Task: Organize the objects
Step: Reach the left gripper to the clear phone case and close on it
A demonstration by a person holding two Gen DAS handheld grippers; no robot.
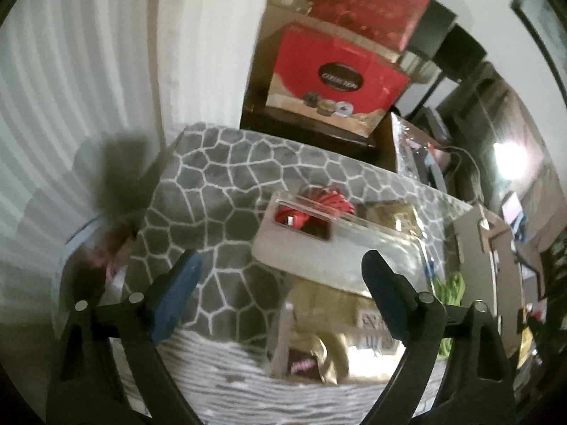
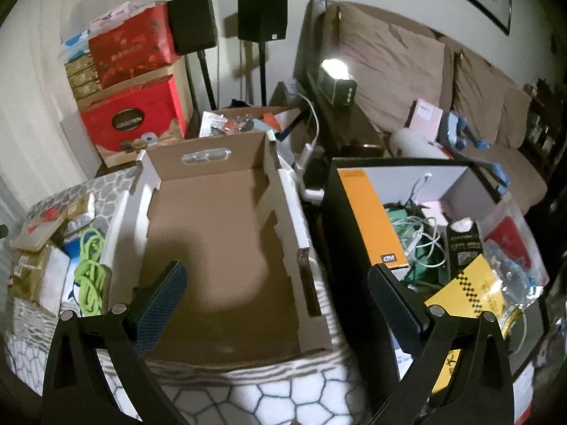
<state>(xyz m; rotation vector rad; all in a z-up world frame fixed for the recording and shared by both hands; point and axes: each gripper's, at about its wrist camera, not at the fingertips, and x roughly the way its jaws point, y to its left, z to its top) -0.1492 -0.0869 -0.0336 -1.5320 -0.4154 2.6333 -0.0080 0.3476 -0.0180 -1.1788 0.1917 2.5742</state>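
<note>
Clear phone case lies tilted over red cable

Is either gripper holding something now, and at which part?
Nothing is held: the left gripper and the right gripper are both open and empty.

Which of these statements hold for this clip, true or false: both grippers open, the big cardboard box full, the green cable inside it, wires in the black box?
1. Both the left gripper and right gripper are open and hold nothing. True.
2. The cardboard box is packed full. False: its bottom is bare.
3. The green cable lies inside the cardboard box. False: it lies outside, to the left.
4. The black box holds tangled wires. True.
</note>
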